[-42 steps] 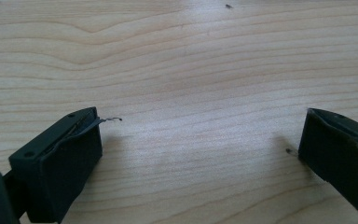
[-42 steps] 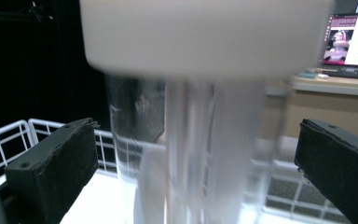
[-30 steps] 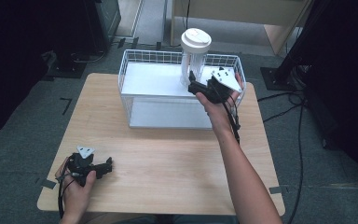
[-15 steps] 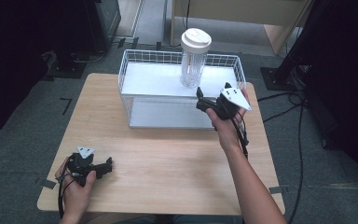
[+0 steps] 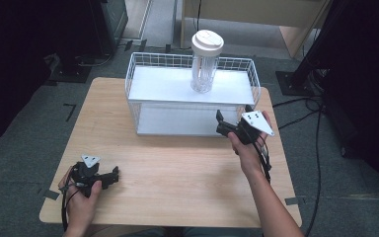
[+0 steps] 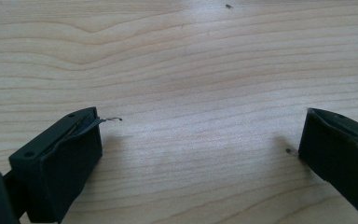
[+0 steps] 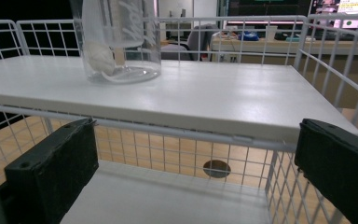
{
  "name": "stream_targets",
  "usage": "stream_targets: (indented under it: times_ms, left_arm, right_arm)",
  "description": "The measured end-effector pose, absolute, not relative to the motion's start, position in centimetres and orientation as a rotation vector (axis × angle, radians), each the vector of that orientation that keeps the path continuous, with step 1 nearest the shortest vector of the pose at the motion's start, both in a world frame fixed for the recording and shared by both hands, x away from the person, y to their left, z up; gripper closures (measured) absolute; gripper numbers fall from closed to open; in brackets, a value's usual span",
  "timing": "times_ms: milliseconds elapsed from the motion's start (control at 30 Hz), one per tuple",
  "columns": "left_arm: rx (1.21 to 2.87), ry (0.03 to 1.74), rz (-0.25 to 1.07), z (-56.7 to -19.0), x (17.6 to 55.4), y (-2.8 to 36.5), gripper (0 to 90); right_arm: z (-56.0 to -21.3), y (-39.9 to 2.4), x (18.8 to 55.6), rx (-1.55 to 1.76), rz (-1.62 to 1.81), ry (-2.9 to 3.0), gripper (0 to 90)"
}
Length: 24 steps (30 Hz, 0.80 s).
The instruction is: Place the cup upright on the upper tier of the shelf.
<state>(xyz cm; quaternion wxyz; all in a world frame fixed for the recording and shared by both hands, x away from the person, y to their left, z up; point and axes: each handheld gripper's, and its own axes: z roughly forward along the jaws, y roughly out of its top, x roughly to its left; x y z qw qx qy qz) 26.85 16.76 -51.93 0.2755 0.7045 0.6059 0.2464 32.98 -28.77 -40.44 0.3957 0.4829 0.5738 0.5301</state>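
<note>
Right tongs (image 5: 225,124) gaping, empty, just short of the rack (image 5: 192,129); cup (image 5: 205,61) sits up top beyond them, probably parked there. Left tongs (image 5: 109,177) spread, resting on the desk (image 5: 177,168).

Light wood table (image 5: 177,168) sits on grey carpet floor (image 5: 24,163), with tape marks (image 5: 69,110) on the carpet to the left. Dark equipment stand (image 5: 79,29) at far left, pale wood furniture (image 5: 256,17) along the back, black cables (image 5: 321,133) trailing on the floor at right. Through the wire mesh in the right gripper view: a desk (image 7: 261,45), an office chair (image 7: 196,39), lit screens (image 7: 270,9).
</note>
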Motion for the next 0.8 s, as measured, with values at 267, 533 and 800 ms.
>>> stream_targets:
  times_ms: [267, 533, 800]
  left_arm:
    - [1.892, 1.630, 0.658, -51.9, 26.8, 16.7, 0.0]
    - [1.894, 1.630, 0.657, -51.9, 26.8, 16.7, 0.0]
    - [1.894, 1.630, 0.657, -51.9, 26.8, 16.7, 0.0]
  right_arm:
    - [-41.8, -29.8, 31.3, 1.225, 1.326, 1.482, 0.0]
    - [-43.0, -30.7, 29.7, 1.253, 1.311, 1.507, 0.0]
    - [-43.9, -31.6, 27.9, 1.260, 1.281, 1.539, 0.0]
